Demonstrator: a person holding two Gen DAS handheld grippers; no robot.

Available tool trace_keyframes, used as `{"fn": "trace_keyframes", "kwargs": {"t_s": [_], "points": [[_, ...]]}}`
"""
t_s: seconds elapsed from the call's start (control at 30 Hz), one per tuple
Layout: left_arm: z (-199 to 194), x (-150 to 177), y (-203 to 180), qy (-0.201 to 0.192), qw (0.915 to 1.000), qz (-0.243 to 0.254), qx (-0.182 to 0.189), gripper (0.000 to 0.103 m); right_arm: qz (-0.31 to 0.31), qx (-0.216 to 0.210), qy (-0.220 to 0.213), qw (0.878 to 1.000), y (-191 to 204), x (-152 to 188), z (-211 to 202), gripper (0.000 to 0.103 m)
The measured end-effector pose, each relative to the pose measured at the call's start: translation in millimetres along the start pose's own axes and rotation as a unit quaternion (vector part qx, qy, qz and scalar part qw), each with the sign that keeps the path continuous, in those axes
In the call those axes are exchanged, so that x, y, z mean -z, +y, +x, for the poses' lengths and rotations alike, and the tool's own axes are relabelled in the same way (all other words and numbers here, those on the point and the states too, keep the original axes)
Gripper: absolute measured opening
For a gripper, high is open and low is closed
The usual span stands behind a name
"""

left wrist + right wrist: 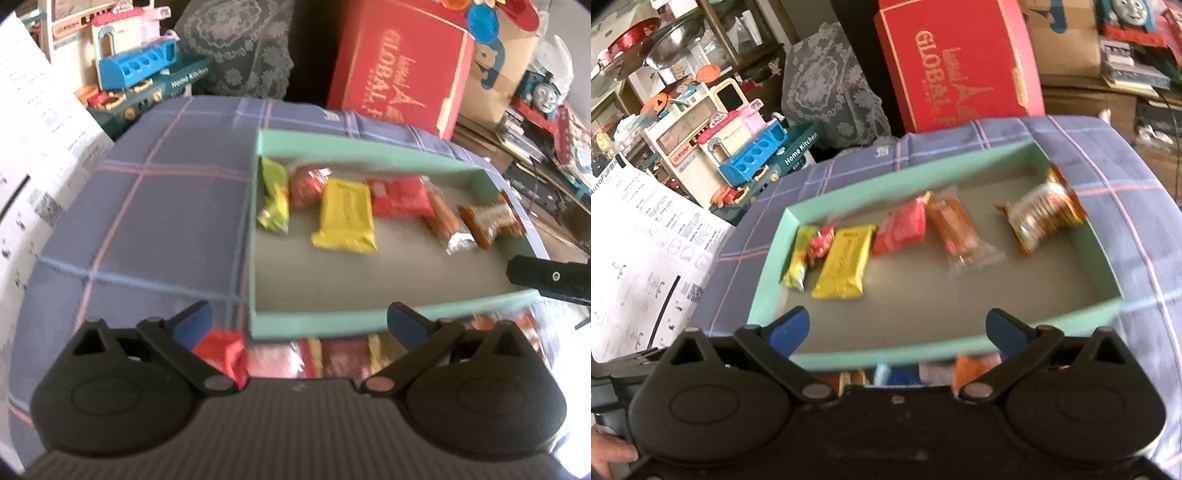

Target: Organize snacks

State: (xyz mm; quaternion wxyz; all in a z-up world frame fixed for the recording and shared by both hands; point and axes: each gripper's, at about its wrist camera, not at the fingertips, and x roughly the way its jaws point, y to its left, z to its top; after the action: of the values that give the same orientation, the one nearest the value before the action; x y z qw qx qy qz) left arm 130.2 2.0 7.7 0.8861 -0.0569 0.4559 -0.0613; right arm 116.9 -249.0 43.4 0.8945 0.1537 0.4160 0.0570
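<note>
A mint green shallow box (314,325) (768,266) lies on a plaid cloth. Inside, in a row along its far side, lie a green-yellow packet (275,195) (799,258), a small red wrapped snack (306,186) (820,242), a yellow packet (347,218) (846,267), a red packet (400,197) (901,229), a clear-wrapped orange bar (443,218) (955,229) and an orange cracker packet (489,218) (1043,214). Several loose snacks (321,356) (923,371) lie in front of the box's near wall. My left gripper (299,323) and right gripper (897,328) are both open and empty, above the near wall.
The plaid cloth (155,229) covers the table. A red gift box (400,62) (960,62), toy kitchen sets (136,70) (738,147) and a lace-covered object (831,92) stand behind. A printed white sheet (33,147) (642,251) stands at the left. The other gripper's black finger (546,277) shows at the right edge.
</note>
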Motion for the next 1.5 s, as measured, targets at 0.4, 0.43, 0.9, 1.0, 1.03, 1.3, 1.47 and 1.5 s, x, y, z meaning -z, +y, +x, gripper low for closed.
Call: {"fn": "trace_keyframes", "kwargs": {"t_s": [0.4,0.43,0.9,1.0,1.03,1.3,1.47,1.5], "points": [[0,60,-73,0.045,0.9949,0.080,0.040,0.103,0.037,0.025,-0.006,0.999,-49,41,-45,0.103],[1,63,-77,0.049,0.9943,0.085,0.042,0.103,0.041,0.026,-0.005,0.999,-53,43,-47,0.103],[2,112,-93,0.115,0.9824,0.136,0.057,0.103,0.078,0.011,0.027,0.997,-74,88,-47,0.103],[4,123,-92,0.126,0.9809,0.137,0.057,0.103,0.086,0.007,0.028,0.996,-74,94,-48,0.103],[6,126,-92,0.129,0.9804,0.138,0.055,0.103,0.088,0.007,0.029,0.996,-74,95,-49,0.103],[7,131,-73,0.108,0.9846,0.134,0.033,0.103,0.089,0.014,0.040,0.995,-75,111,-60,0.103],[9,121,-45,0.093,0.9906,0.098,0.017,0.103,0.060,-0.009,0.055,0.997,-58,114,-63,0.100],[9,119,-41,0.093,0.9915,0.091,0.015,0.103,0.049,-0.016,0.057,0.997,-52,113,-61,0.099]]}}
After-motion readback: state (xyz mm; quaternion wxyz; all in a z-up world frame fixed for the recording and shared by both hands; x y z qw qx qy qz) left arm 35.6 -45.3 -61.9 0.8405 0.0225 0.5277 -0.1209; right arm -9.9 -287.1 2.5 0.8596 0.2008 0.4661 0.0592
